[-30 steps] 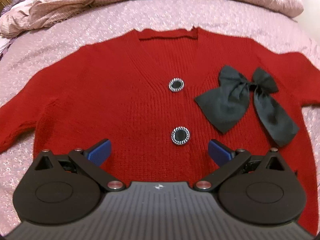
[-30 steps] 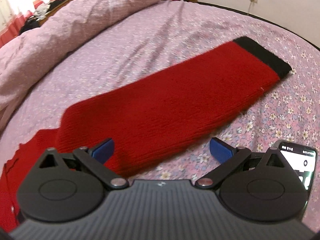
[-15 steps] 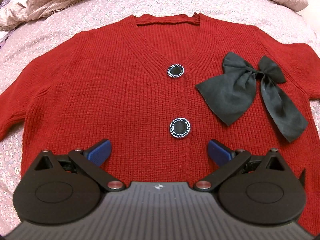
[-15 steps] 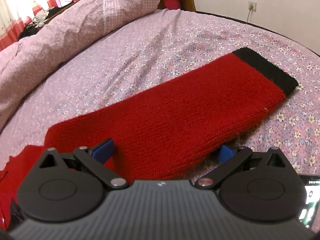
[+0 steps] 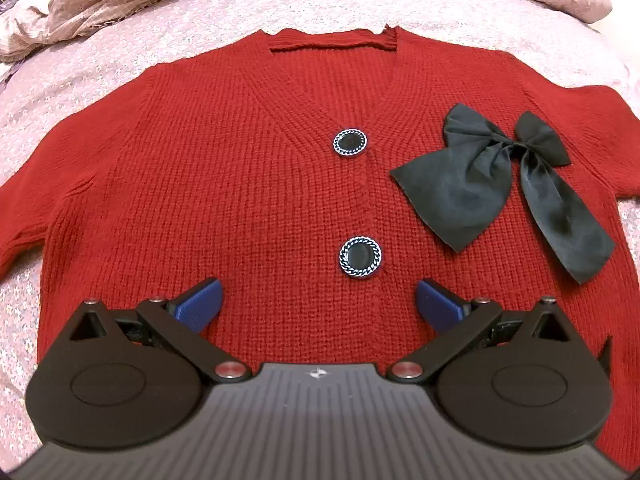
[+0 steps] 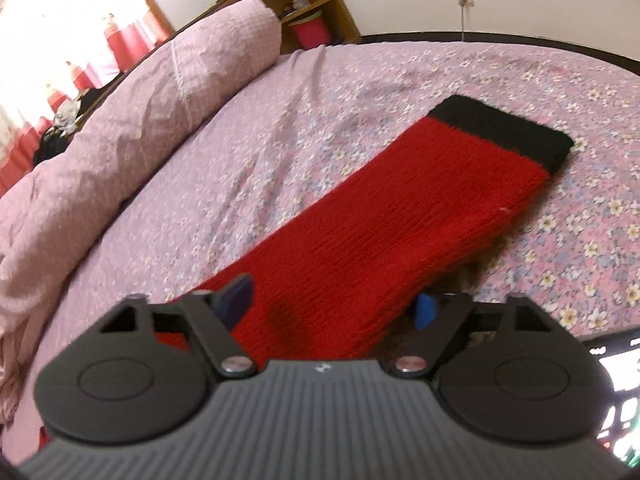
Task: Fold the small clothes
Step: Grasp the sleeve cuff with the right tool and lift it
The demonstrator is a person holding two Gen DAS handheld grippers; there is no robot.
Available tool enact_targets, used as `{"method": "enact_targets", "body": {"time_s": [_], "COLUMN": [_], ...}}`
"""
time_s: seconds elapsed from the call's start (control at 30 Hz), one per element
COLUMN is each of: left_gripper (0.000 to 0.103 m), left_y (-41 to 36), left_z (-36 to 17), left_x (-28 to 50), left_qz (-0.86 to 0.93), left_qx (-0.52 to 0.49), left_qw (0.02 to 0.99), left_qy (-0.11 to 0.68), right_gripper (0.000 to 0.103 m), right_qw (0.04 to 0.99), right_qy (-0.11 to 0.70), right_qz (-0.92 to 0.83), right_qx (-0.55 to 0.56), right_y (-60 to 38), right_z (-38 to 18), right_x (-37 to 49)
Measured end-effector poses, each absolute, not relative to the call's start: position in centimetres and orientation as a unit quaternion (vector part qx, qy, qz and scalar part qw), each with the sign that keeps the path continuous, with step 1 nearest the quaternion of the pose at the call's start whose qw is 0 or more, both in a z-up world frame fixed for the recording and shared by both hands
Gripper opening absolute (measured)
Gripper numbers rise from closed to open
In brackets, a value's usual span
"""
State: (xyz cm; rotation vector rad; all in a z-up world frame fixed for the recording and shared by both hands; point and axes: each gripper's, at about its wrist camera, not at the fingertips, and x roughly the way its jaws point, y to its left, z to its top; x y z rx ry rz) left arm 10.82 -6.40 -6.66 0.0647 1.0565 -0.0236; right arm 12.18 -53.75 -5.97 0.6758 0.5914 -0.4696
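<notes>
Opening step of the fold — red knitted cardigan (image 5: 224, 184) flat on the floral pink bed (image 6: 360, 92), left gripper (image 5: 318, 300) wide and empty above its hem, right gripper (image 6: 334, 304) wide astride the black-cuffed sleeve (image 6: 400, 232) — next, pinch sleeve, carry across chest.

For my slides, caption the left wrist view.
Open left gripper above a red knit cardigan with black satin bow.

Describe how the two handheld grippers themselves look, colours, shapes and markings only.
The left gripper and right gripper look identical: a ribbed grey body bearing a small white logo, two black rounded disc housings, black linkage arms with silver pivot pins, and blue textured finger pads. No cables, hands or sleeves show.
</notes>
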Motion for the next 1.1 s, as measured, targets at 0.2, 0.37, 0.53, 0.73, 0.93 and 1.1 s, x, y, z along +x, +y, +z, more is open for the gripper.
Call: {"method": "enact_targets", "body": {"time_s": [0.2, 0.37, 0.53, 0.73, 0.93, 1.1], "left_gripper": [0.103, 0.103, 0.103, 0.103, 0.103, 0.103], "left_y": [-6.3, -6.3, -6.0, -4.8, -3.4, -2.1], "left_z": [-6.4, -6.1, -5.7, -4.8, -3.9, -3.0], "left_x": [10.8, 10.7, 10.4, 9.8, 9.3, 8.6], "left_qz": [-0.013, -0.013, -0.014, -0.006, 0.001, 0.005], "left_qx": [0.034, 0.032, 0.029, 0.024, 0.02, 0.018], "left_qw": [0.864, 0.864, 0.864, 0.87, 0.873, 0.878], "left_qy": [0.502, 0.503, 0.502, 0.493, 0.486, 0.479], "right_gripper": [0.033, 0.015, 0.014, 0.014, 0.014, 0.013], "right_qw": [0.872, 0.882, 0.903, 0.923, 0.94, 0.95], "right_qy": [0.282, 0.251, 0.219, 0.192, 0.167, 0.153], "right_qz": [-0.224, -0.205, -0.176, -0.137, -0.088, -0.053], "right_qx": [0.331, 0.342, 0.326, 0.302, 0.285, 0.269], "right_y": [-54.9, -55.0, -53.9, -51.3, -47.8, -44.4], "right_z": [-5.7, -4.8, -2.6, 0.5, 3.6, 5.5], "right_x": [12.1, 11.1, 10.3, 10.0, 9.8, 9.5]}}
